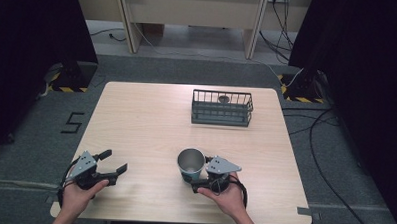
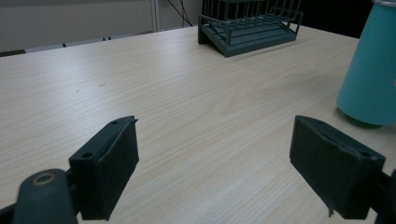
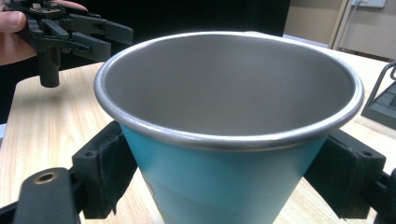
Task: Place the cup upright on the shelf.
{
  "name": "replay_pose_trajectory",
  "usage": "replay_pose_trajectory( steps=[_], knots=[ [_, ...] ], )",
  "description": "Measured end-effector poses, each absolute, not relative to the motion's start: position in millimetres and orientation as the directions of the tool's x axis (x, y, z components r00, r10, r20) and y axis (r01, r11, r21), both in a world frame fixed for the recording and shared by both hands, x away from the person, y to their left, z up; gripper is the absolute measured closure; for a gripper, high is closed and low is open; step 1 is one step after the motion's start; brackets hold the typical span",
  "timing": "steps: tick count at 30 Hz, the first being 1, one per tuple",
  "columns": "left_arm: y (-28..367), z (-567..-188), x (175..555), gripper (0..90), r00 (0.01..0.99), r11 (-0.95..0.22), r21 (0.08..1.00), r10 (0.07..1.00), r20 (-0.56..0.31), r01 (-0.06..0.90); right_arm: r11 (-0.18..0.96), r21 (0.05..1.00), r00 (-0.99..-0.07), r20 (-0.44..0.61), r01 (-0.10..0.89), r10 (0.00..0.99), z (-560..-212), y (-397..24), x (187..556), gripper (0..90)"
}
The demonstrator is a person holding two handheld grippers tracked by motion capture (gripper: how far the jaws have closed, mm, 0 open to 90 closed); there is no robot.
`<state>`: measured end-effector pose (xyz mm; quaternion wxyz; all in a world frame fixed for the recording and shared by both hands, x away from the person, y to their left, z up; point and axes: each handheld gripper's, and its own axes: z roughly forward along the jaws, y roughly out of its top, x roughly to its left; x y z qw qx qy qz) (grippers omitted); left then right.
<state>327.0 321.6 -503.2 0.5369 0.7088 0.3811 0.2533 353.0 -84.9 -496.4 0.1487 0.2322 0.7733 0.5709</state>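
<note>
Cup [image 1: 190, 164], teal outside and steel inside, stands upright near the desk's [image 1: 151, 125] front edge, between the jaws of the right hand-held gripper [image 1: 196, 179], which close on its sides; left hand-held gripper [image 1: 112, 162] hovers spread and empty by the front left corner, well apart; wire basket [image 1: 221, 108] sits toward the far edge.

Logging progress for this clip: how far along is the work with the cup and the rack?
Early stage. Done: the right gripper has its jaws on both sides of the teal cup, apparently gripping it. In hand: the cup stands upright at the table's near edge. Left: any move toward the wire rack at the far side, which probably comes next. The left gripper waits open, holding nothing.
</note>
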Motion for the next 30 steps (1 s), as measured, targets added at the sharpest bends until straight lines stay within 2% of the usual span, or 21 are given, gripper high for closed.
replay_pose_trajectory(
  steps=[30],
  knots=[
    [322, -503, 327, 15.1, 0.581, -0.135, 0.954, 0.813, -0.048, 0.267, 0.161, 0.969, -0.798, 0.053, 0.186, 0.600, -484, -103, 360, 17.2]
  ],
)
